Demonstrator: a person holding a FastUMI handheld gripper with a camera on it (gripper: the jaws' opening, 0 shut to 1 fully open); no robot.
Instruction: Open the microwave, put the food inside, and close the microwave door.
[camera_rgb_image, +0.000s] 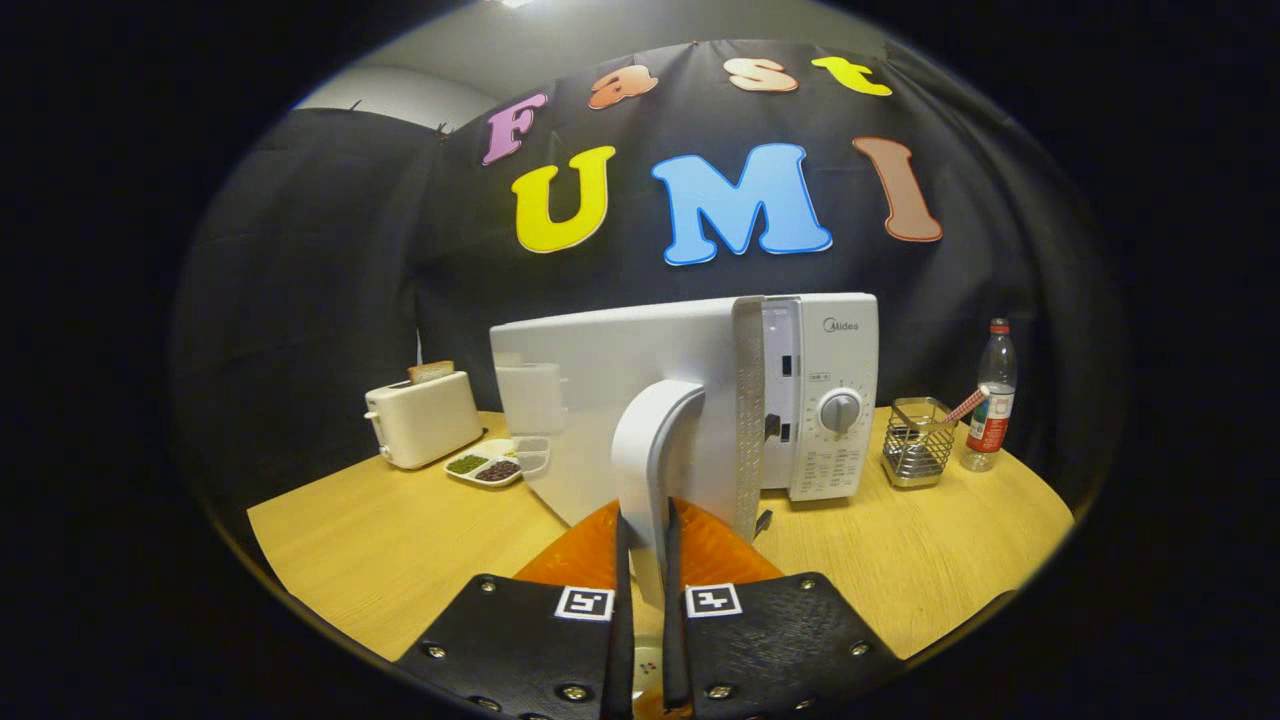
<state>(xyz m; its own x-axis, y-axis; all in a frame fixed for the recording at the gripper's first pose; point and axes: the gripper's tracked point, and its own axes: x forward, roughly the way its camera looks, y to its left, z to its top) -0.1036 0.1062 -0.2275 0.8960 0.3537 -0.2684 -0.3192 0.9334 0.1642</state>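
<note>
In the gripper view, the gripper (648, 560) is low and near, with its two black fingers (540, 640) pointing forward. Each finger has a small black and white square on it. The fingers are closed on the door handle (650, 460), one on each side, both pressing on it. The handle is a white curved bar that stands up tall between them.

The handle is on the microwave door (610, 420). The door is white and swung open toward the gripper, so its flat front faces left. Its edge (748, 420) is a thin grey strip with little dots. Behind the door, to the right, is the microwave (830, 400) with a round knob (840, 410) on its white panel. It sits on a wooden table (380, 540).

Far to the left stands a white toaster (425, 418) with bread (431, 371) sticking out of the top. Just right of it, near the door, lies a white tray of food (490, 466) with green bits and dark bits in its cups.

To the right of the microwave is a shiny wire basket (916, 442). A striped stick (966, 404) leans out of it. Right beside that is a clear bottle (991, 410) with a red cap and red label.

Something orange (720, 555) lies under the fingers; I cannot tell what it is.
</note>
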